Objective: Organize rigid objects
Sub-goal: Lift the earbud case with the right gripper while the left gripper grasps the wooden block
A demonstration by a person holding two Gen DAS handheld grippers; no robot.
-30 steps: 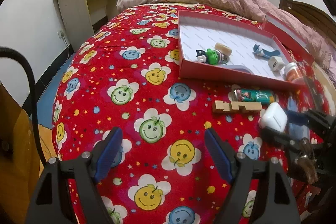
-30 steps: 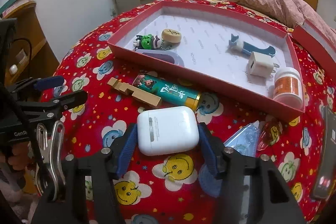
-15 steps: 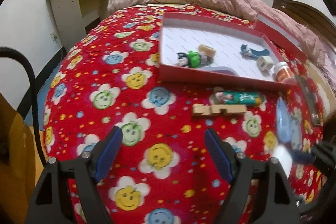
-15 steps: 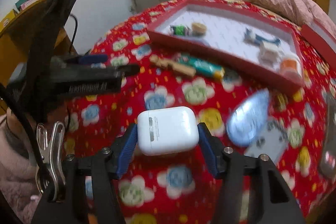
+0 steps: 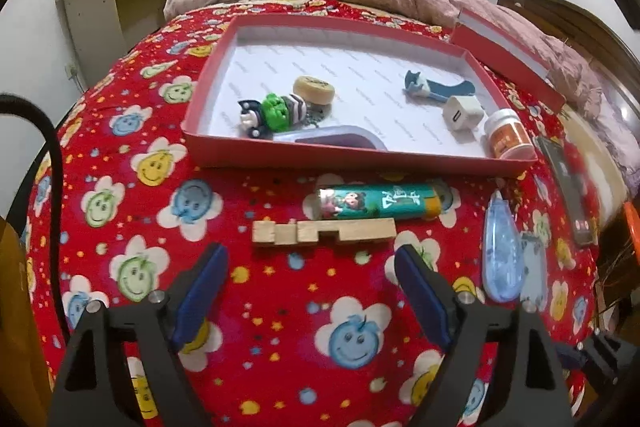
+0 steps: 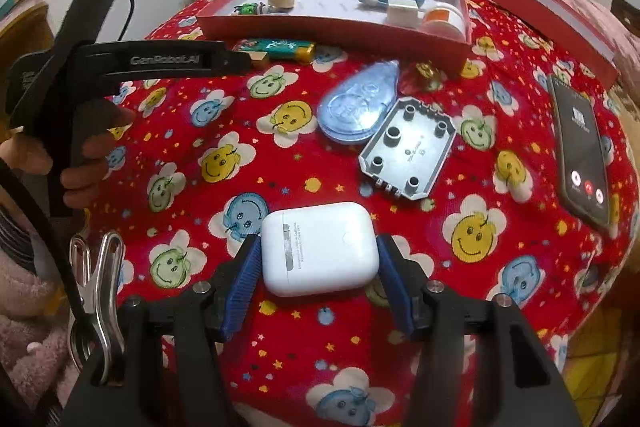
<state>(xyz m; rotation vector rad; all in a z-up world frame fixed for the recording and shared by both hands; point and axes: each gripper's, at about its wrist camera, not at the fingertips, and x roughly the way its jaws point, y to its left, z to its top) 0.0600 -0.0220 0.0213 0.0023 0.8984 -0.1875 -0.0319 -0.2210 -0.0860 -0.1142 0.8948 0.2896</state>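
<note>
- Nearest you, your right gripper (image 6: 318, 281) clamps a white earbud case (image 6: 319, 247) by its two short ends, blue pads flat against each. The case hangs above the red smiley bedspread (image 6: 224, 163).
- Expect the case to be light, stiff and glossy, so probably slippery; the rounded ends give the pads little to bite, so a grip across the flat middle looks safest. Its hinged lid could pop open if squeezed hard.
- Your left gripper (image 5: 310, 301) is wide apart and holds nothing, poised low over the bedspread just short of a notched wooden block (image 5: 324, 231).
- Just past the block lies a teal printed tube (image 5: 378, 202); it is round and likely to roll.
- To the right sit a blue teardrop-shaped plastic piece (image 6: 358, 105) and a grey studded plate (image 6: 408, 149), touching; a phone (image 6: 580, 151) lies further right.
- Farthest, the red tray (image 5: 352, 157) already holds a toy figure (image 5: 274, 111), a round wooden disc (image 5: 314, 89), a white charger (image 5: 464, 113) and a small jar (image 5: 508, 139). The open floor mid-tray looks the easiest landing spot.
</note>
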